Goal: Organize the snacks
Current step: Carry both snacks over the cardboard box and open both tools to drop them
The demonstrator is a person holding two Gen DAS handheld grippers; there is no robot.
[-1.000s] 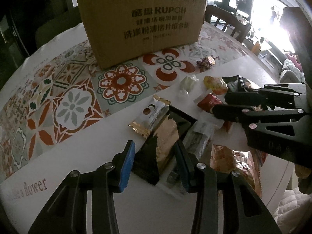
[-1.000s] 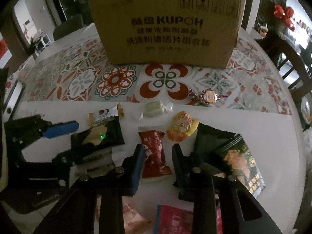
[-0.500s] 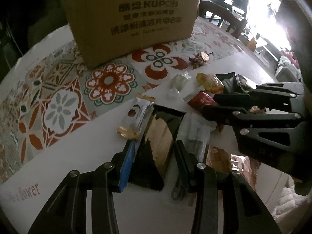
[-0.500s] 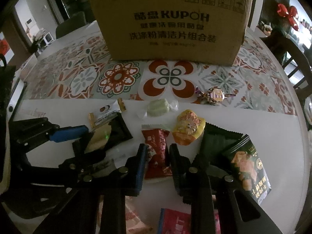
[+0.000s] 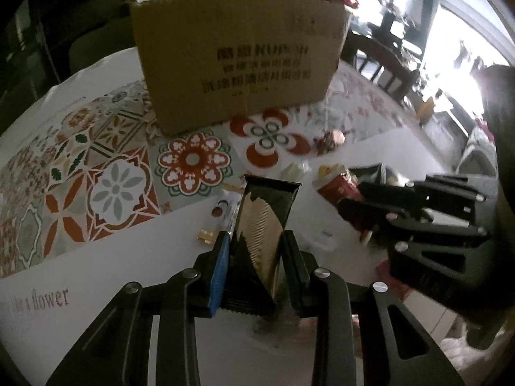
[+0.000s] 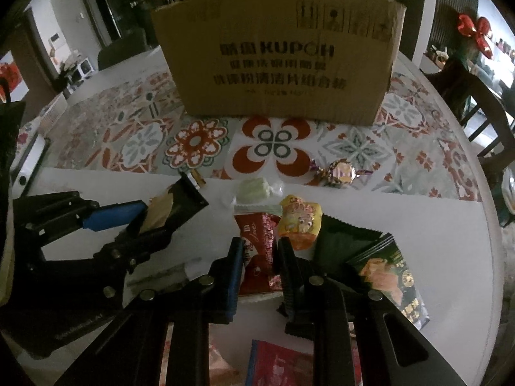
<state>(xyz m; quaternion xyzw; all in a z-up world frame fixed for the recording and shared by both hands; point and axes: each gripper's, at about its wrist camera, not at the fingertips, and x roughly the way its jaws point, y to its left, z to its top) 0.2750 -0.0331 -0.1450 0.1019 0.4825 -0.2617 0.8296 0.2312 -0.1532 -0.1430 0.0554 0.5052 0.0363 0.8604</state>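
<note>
Snacks lie near the table's front edge; my left gripper (image 5: 256, 251) pinches the black packet (image 5: 264, 222), my right gripper (image 6: 259, 254) clamps the red packet (image 6: 257, 244)

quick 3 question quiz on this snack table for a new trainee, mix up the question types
1. True or false: the left gripper is shut on the black and gold packet.
2. Multiple choice: which snack lies between the fingers of the right gripper? A) the red packet B) the yellow packet C) the pale green candy
3. Fill in: the snacks lie on the table in front of a cardboard ____.

Key: 1 true; 2 A; 3 box
</note>
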